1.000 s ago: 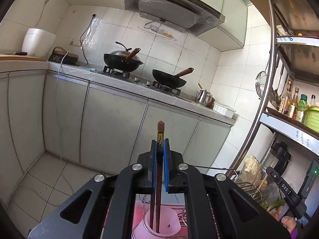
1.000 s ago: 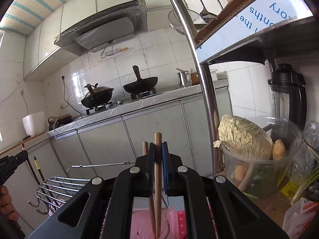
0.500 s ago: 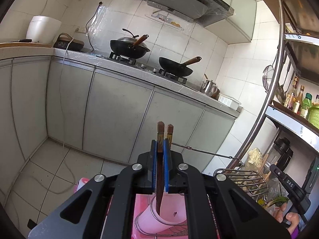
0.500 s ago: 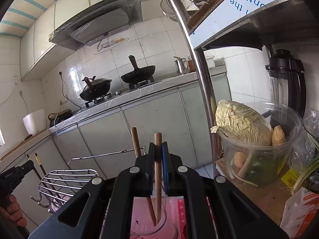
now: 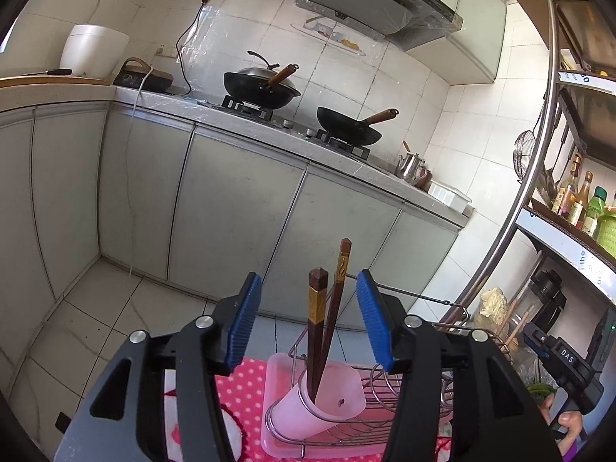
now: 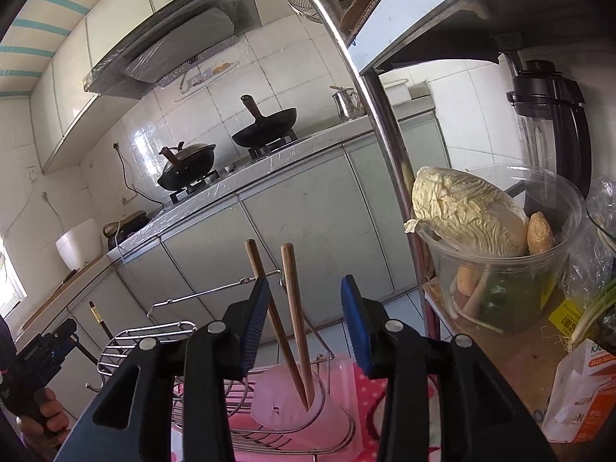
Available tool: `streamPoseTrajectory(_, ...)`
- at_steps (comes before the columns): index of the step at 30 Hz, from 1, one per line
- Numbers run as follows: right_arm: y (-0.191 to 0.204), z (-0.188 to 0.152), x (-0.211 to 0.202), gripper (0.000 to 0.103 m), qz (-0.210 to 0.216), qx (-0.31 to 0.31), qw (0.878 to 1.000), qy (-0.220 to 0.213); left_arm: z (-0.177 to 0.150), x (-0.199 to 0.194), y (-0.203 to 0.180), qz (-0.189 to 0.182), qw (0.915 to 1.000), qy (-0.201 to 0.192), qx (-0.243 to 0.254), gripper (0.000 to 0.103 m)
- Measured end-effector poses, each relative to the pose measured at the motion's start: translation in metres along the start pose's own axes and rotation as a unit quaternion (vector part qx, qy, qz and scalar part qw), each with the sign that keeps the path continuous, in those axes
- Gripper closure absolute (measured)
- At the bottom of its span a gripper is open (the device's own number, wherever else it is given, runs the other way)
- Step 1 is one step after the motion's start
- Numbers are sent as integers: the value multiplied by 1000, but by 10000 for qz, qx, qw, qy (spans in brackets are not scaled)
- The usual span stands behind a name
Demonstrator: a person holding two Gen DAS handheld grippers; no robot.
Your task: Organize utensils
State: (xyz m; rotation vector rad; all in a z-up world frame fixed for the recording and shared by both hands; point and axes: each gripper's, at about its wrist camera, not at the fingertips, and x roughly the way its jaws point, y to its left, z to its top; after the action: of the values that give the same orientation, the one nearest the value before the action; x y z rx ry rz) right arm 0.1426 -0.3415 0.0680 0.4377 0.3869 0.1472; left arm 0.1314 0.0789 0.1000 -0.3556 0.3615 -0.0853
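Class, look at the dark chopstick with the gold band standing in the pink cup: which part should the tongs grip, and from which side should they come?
Grip the dark chopstick near its gold band, well above the pink cup. Come from above, pads on opposite flat sides: it stands nearly upright, and only that upper part clears the cup's rim.

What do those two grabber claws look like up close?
Both look alike. The left gripper has two chunky matte black fingers with triangle-shaped cut-outs, round silver screws at the joints, and flat pads of ridged blue rubber on the inside faces. The right gripper matches: black arms, silver screws, ribbed blue pads. In the left view, the other handle shows the white letters "DAS".
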Motion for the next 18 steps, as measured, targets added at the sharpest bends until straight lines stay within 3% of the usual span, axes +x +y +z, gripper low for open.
streamPoseTrajectory(9,2,-30,-34,63,113,16,9991,415,-17,-36,3,-66,9995,316,62,51)
streamPoseTrajectory(18,7,-101,-38,65,393,-7,9842,1729,-80,-51,-14,-87,9903,1201,686,51)
